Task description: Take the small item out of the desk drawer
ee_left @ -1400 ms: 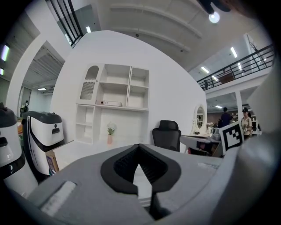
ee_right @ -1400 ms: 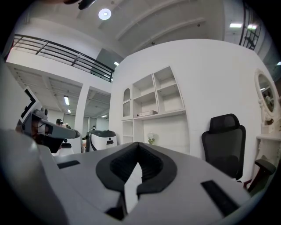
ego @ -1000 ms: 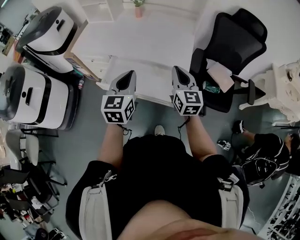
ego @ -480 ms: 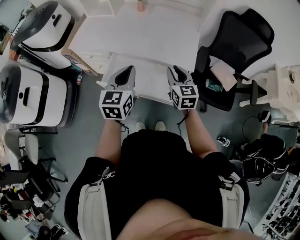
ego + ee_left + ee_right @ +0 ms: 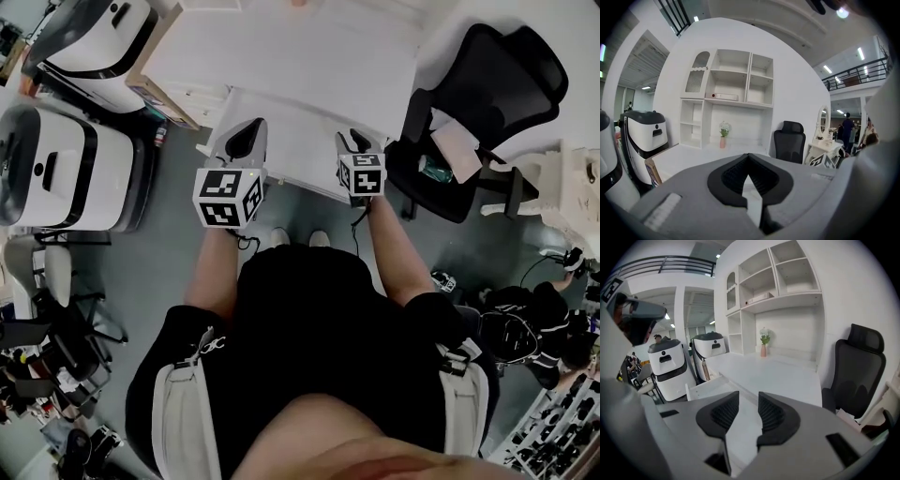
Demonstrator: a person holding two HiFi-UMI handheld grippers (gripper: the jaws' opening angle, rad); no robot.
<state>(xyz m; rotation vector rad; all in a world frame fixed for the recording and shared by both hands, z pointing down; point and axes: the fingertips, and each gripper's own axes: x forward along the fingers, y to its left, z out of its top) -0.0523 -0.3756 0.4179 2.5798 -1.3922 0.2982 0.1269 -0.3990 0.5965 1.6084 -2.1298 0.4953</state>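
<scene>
Desk drawer [image 5: 300, 122] stands pulled out from the white tabletop [image 5: 281, 47], just ahead of both pairs of jaws. The left gripper [image 5: 748, 157] has its jaws' tips together with nothing between them. The right gripper [image 5: 748, 397] has jaws that have just been opening; they are now wide apart and empty, with only white surface showing through the gap. The drawer is shallow, white and low-walled. Its inside is washed out, so a small item there cannot be made out. Beyond stand a white shelf unit [image 5: 731, 98], a pink vase [image 5: 722, 142], a black office chair [image 5: 487, 84] and white machines [image 5: 66, 178] on a grey floor [image 5: 178, 272].
</scene>
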